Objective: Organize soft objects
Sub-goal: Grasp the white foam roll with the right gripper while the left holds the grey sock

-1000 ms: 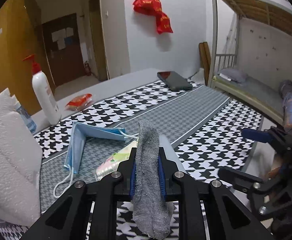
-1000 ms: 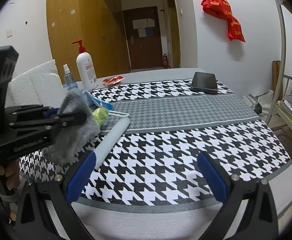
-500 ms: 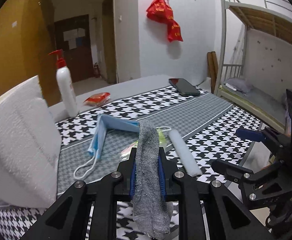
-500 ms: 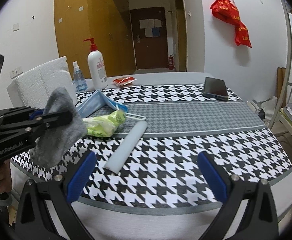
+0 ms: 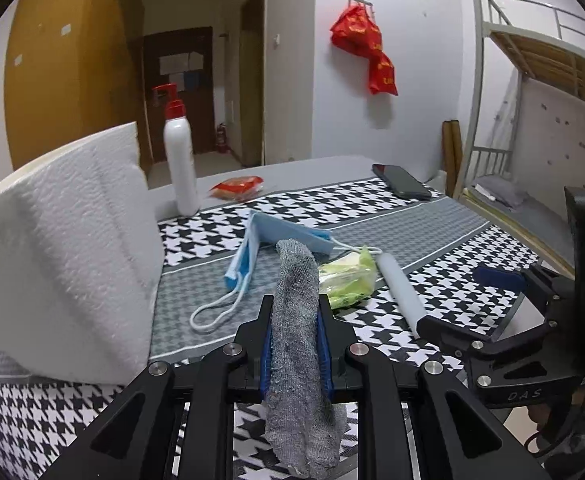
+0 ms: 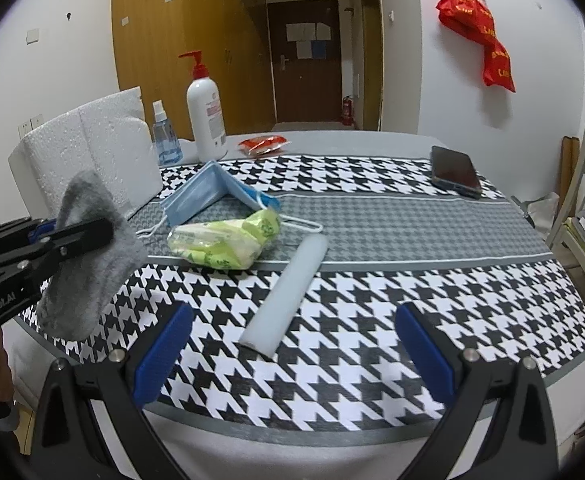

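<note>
My left gripper [image 5: 294, 344] is shut on a grey sock [image 5: 298, 320], held above the table's near left edge; the sock also shows in the right wrist view [image 6: 88, 256]. A blue face mask [image 6: 212, 190], a green tissue pack [image 6: 228, 240] and a pale foam roll [image 6: 288, 292] lie on the houndstooth tablecloth [image 6: 372, 320]. My right gripper [image 6: 292, 352] is open and empty, just in front of the foam roll's near end. The mask [image 5: 268, 240], pack [image 5: 346, 276] and roll [image 5: 400, 288] also show in the left wrist view.
A white foam box [image 5: 64, 248] stands at the table's left. Behind it are a pump bottle [image 6: 206, 116] and a small spray bottle [image 6: 166, 136]. A red packet [image 6: 262, 145] and a phone [image 6: 454, 171] lie at the far side. A bunk bed [image 5: 532, 120] stands to the right.
Both grippers have pulled back and turned left, so more of the foam box and table items show. The left stays shut on the sock; the right stays open.
</note>
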The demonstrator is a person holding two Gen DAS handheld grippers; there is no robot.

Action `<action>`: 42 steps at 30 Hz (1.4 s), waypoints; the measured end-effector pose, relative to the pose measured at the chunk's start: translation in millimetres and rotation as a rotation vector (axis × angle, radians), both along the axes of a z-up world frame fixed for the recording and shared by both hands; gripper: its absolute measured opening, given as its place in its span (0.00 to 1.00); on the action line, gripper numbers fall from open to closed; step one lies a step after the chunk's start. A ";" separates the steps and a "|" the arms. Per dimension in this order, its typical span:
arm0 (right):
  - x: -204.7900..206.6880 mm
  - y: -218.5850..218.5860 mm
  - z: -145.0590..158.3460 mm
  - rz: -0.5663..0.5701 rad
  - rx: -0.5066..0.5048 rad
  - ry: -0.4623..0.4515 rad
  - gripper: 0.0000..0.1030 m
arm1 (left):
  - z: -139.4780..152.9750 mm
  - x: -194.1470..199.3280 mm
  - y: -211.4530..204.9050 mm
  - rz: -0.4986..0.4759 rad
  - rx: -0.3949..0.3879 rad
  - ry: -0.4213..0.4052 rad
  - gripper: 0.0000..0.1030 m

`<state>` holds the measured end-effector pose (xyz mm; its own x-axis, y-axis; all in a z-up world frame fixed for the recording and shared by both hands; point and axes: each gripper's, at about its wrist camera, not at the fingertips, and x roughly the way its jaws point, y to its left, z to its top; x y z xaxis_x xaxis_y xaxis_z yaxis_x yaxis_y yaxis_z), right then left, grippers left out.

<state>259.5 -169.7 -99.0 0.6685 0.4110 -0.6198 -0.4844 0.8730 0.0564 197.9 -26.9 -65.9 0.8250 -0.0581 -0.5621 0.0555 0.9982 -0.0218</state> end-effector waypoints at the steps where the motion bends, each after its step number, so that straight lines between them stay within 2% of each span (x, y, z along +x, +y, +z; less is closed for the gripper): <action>1: 1.1 2.3 -0.8 -0.006 -0.006 0.002 0.99 | -0.5 -1.0 1.9 0.005 -0.002 -0.001 0.20; 18: 12.6 25.2 -8.3 -0.048 -0.070 0.047 0.98 | -21.0 -7.6 33.7 0.092 -0.038 0.022 0.20; 19: 13.4 26.3 -9.3 -0.048 -0.073 0.054 0.97 | -22.0 -8.5 34.9 0.096 -0.035 0.021 0.20; 23: 17.1 31.7 -14.3 -0.049 -0.097 0.082 0.78 | -22.7 -10.5 40.3 0.105 -0.045 0.013 0.20; 31: 19.5 34.1 -17.3 -0.085 -0.131 0.095 0.59 | -19.3 -18.5 46.2 0.109 -0.046 -0.011 0.20; 35: 15.9 40.6 -15.2 -0.075 -0.146 0.094 0.39 | -17.3 -21.4 47.0 0.102 -0.052 -0.017 0.20; 37: 15.0 42.2 -14.8 -0.083 -0.151 0.097 0.37 | -16.3 -23.1 46.9 0.101 -0.053 -0.019 0.20; 40: 17.0 38.3 -14.4 -0.106 -0.148 0.107 0.27 | -13.7 -28.2 48.5 0.099 -0.054 -0.022 0.20; 42: 17.8 34.8 -14.0 -0.108 -0.133 0.117 0.26 | -11.2 -31.4 48.9 0.100 -0.051 -0.030 0.20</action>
<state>277.3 -134.9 -113.0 0.6246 0.2506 -0.7396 -0.3847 0.9230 -0.0121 166.4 22.0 -77.0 0.8447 -0.0024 -0.5353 -0.0431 0.9964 -0.0726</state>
